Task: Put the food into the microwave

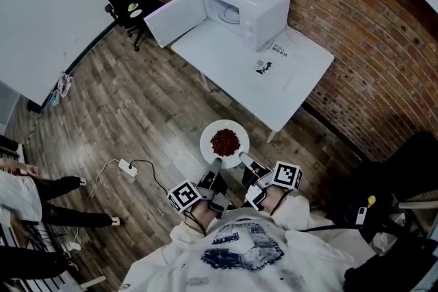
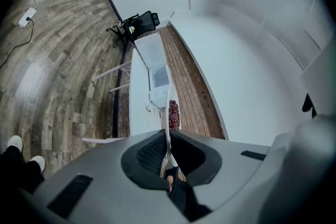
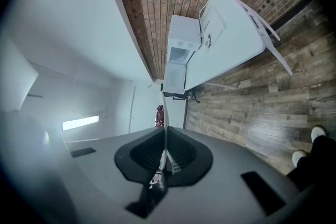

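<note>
Now left gripper [image 1: 216, 164] and right gripper [image 1: 245, 161] clamp the near rim of the round white plate [image 1: 208, 135] of red food [image 1: 225, 142] — stiff, probably slippery, a sound hold — well short of the far white microwave [image 1: 254, 7].

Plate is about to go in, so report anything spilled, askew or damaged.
Nothing stands out. The plate looks level, its rim clamped by left gripper and right gripper; the food sits heaped mid-plate, none spilled. The microwave stands open.
</note>
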`<state>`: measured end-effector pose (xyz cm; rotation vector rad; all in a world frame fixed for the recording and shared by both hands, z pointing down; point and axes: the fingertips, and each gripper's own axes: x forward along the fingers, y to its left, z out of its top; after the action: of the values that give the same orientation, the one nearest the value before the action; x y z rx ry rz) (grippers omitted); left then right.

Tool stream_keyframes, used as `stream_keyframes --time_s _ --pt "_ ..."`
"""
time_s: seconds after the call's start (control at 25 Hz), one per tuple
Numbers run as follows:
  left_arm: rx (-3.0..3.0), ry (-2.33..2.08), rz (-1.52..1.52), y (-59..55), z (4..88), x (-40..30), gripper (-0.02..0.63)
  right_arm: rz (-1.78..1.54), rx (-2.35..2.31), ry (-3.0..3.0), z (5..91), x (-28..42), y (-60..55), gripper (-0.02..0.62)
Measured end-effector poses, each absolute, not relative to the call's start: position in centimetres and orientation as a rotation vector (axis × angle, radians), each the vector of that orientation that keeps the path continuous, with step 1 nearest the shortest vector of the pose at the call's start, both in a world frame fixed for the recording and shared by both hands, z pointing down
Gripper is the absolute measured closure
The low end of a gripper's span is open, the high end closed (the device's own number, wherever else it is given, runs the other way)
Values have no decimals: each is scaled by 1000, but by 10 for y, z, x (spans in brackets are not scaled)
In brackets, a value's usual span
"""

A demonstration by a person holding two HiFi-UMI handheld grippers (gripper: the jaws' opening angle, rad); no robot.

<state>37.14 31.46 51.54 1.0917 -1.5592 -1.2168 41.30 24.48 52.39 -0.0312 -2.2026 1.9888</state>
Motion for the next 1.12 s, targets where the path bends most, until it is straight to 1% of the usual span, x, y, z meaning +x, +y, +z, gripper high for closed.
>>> stream_keyframes --time_s 0.28,0.6,0.72,0.88,1.0,1.12 --pt "1038 -1611 -1199 316 524 368 581 1981 -76 -2154 529 408 242 571" --pt "1016 -1594 -1236 309 530 334 581 1957 -77 -2141 538 372 236 571" --pt "1018 -1606 -1205 306 538 309 581 1960 -60 -2143 541 349 231 571" --pt "1051 -1546 -1270 293 530 269 581 1956 -36 -2155 541 309 224 571" --pt "1044 -1573 -1196 295 540 229 581 1958 -12 -2164 541 272 221 571" --pt "1081 -1513 -1266 287 527 191 581 1962 5 -2172 538 233 221 571"
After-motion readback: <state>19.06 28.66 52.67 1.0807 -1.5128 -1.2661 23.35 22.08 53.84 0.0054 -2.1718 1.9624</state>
